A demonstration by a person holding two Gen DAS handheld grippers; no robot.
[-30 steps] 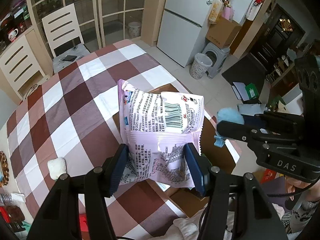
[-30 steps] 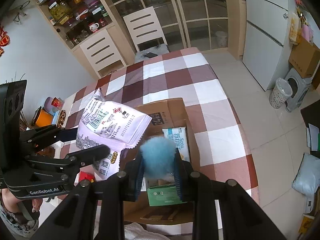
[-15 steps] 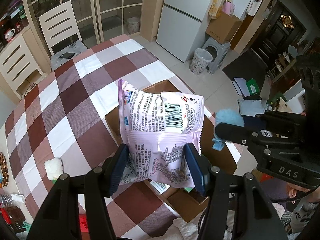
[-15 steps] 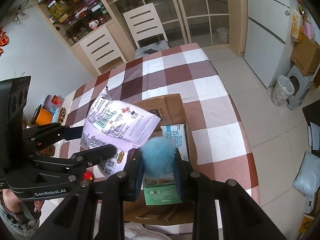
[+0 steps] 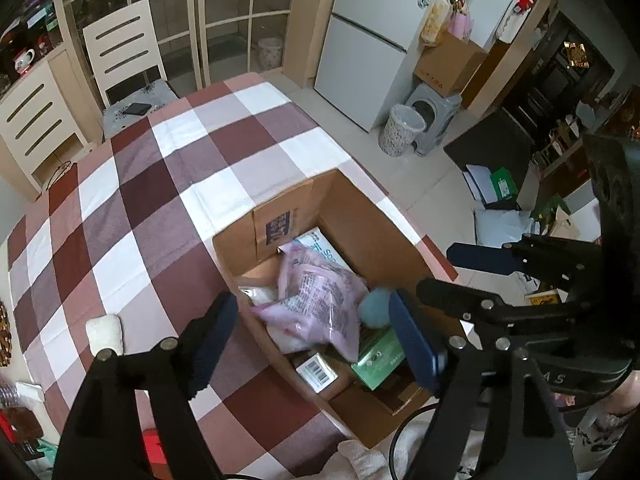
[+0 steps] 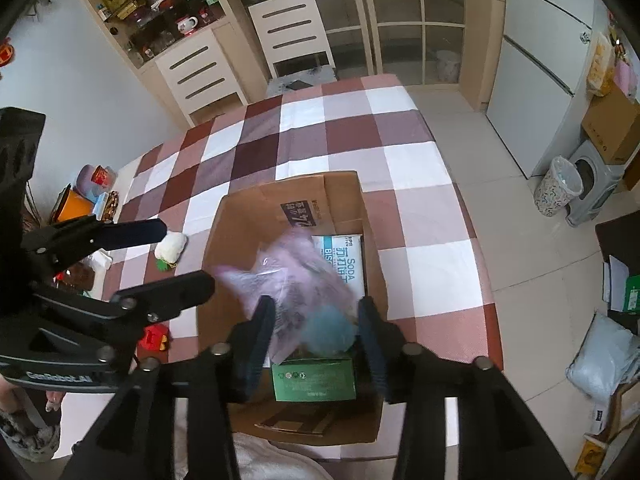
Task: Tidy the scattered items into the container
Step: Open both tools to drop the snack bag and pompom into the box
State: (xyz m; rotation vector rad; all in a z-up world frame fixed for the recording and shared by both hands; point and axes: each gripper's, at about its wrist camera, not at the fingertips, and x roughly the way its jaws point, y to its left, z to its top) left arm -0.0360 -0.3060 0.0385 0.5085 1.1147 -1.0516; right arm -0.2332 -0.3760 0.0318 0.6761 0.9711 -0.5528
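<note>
Both tongs hang over the cardboard box point(image 5: 362, 216) with jaws that have just been opening. The left tongs point(image 5: 310, 334) stand spread with nothing pinched; the right tongs point(image 6: 316, 334) are parted too, pads clear of the blue pompom point(image 6: 326, 326) lying between them inside the box. The purple snack bag point(image 5: 320, 300) lies crumpled in the box on top of a soda biscuit pack point(image 6: 344, 258) and beside a green carton point(image 6: 314, 378).

The bag looks light, crinkly and slippery, its contents probably brittle, so a gentle pinch on a sealed edge suits it best. The pompom is soft and nearly weightless; any light squeeze across its middle would do.

On the checked table point(image 5: 132, 216) a white plush piece point(image 5: 105, 334) lies outside the box, likely the next thing to gather; it too should squash easily.

Only the right wrist view shows the carton's full front, the plush's green trim, and a red item point(image 6: 154, 338) near the table edge. The left wrist view shows a barcoded pack point(image 5: 318, 368) deep in the box.
</note>
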